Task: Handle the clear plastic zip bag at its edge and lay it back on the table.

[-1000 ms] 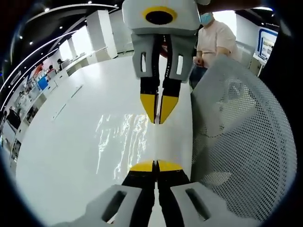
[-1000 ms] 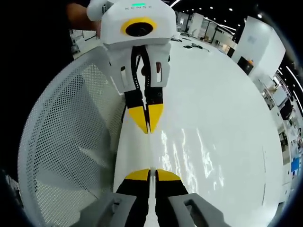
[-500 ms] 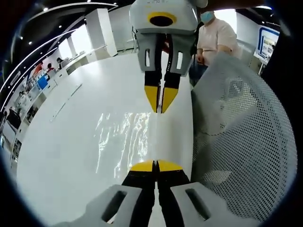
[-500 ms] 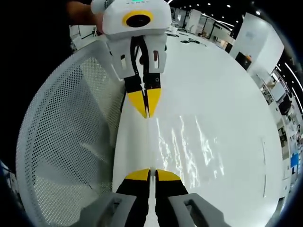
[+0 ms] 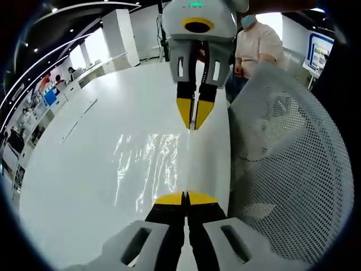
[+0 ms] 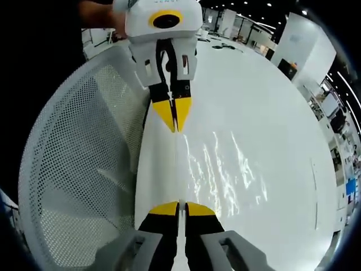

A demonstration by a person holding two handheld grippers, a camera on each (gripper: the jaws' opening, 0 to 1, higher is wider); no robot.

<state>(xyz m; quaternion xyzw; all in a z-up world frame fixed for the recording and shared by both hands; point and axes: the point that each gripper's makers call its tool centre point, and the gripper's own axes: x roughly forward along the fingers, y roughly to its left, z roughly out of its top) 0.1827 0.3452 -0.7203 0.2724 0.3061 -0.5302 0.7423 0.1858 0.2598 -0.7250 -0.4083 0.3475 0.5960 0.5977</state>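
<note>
Left gripper (image 5: 185,198): we find the yellow tips pressed together, pinching one end of the bag's edge.
Right gripper (image 6: 179,208): tips likewise closed together on the other end of that edge; in the left gripper view it (image 5: 194,117) faces us from across the bag.
Clear plastic zip bag (image 5: 148,164): stretched taut between the two grippers along its edge, the sheet running out over the white table (image 5: 79,169); its wrinkles glint in the right gripper view (image 6: 225,169). We cannot tell whether the sheet already touches the tabletop or hangs just above it.
Progress: we judge the edge grasp done by both grippers; the laying down and the release are not yet done.
Remaining: lower the held edge until the bag lies flat, then part both sets of tips.
Table edge: the held edge runs near and along the table's near edge, just beside a white mesh chair back (image 5: 287,164).
Open room: the tabletop beyond the bag is broad; small items (image 6: 225,49) lie well apart toward the far edge.
Risk: we judge the chair back the one close obstacle on the near side.
Bystander: a person (image 5: 256,45) stands beyond the far corner, well apart.
</note>
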